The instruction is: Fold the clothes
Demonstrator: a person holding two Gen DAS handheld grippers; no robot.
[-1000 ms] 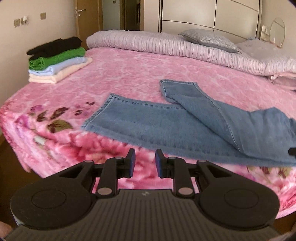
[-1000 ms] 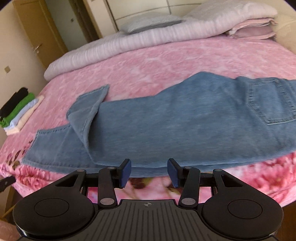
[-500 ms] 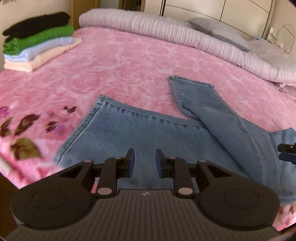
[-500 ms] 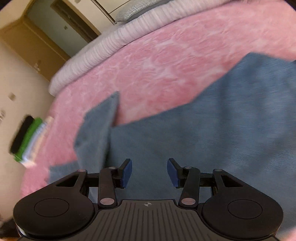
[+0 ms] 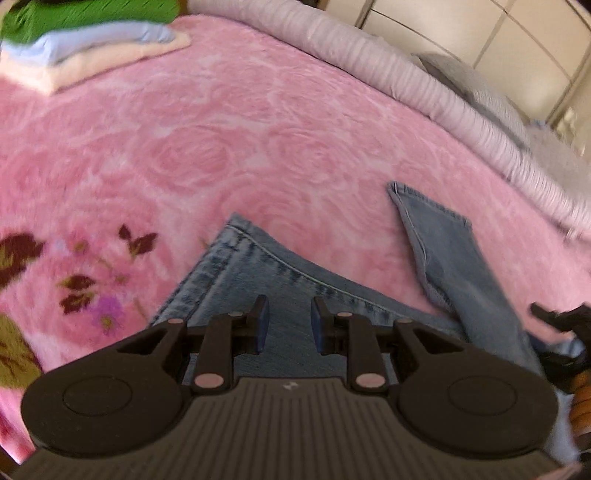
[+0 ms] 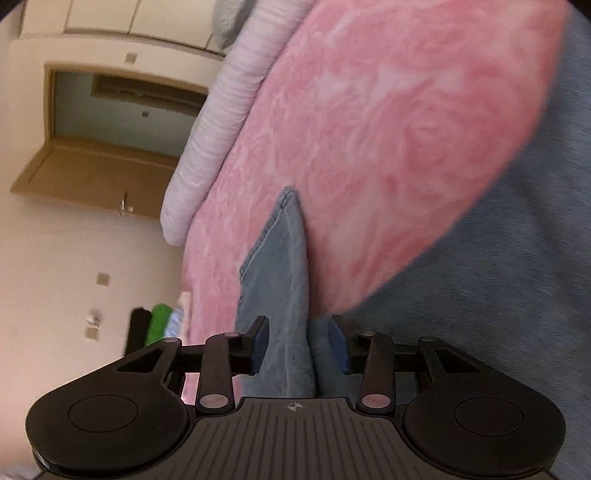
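Here: one jeans, two grippers, four folded garments.

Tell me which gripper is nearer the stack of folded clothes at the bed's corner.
Left. The left gripper hovers over the jeans' lower leg hem, on the stack's side of the bed. The right gripper, jaws just closing, sits further along the jeans, beyond it.

- A wide bed fills the room, spread with a plush pink blanket patterned in roses, with darker flowers near one edge.
- A rolled pale lilac quilt lies along the head, a grey pillow behind it.
- Cream panelled wardrobe doors stand beyond.
- A beige wall holds a wooden door, open.
- Soft daylight throughout.
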